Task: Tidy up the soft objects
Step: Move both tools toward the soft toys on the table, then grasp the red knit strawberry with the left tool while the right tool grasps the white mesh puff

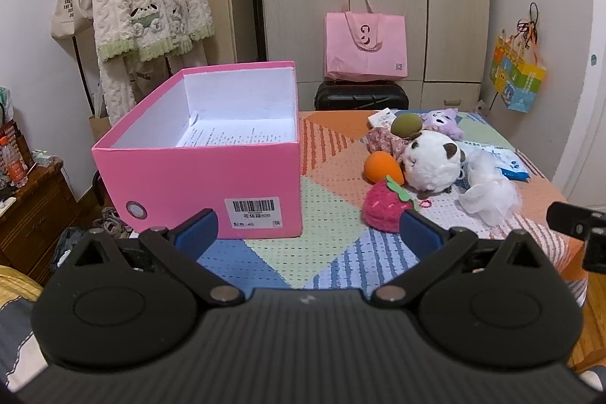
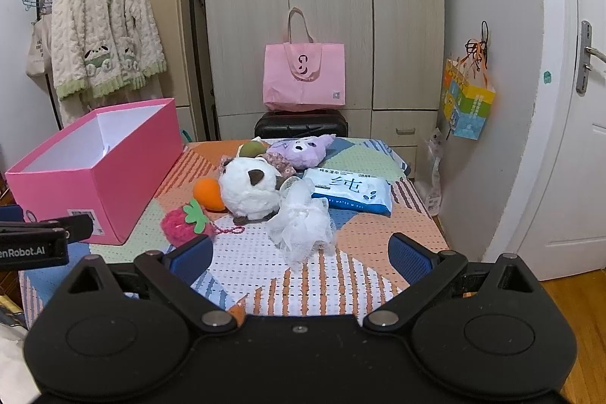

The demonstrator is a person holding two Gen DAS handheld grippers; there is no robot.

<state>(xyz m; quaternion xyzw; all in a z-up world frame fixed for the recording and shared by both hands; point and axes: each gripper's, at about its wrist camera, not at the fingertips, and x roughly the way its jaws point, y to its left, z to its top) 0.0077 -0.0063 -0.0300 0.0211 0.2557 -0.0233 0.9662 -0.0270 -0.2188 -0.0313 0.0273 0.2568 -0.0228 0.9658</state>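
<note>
1. Jaws of both the left gripper (image 1: 308, 233) and the right gripper (image 2: 301, 258) stand wide apart, holding nothing.
2. Nearest soft things: the white mesh puff (image 2: 303, 224) lies just ahead of the right jaws, while the strawberry plush (image 1: 384, 205) touches the left gripper's right pad in that view.
3. Behind them on the bench (image 2: 257, 260) cluster the panda plush (image 2: 248, 186) and carrot (image 2: 207, 194).
4. Left of the pile sits the open pink box (image 1: 197, 173); only the left view shows paper lining its floor.
</note>
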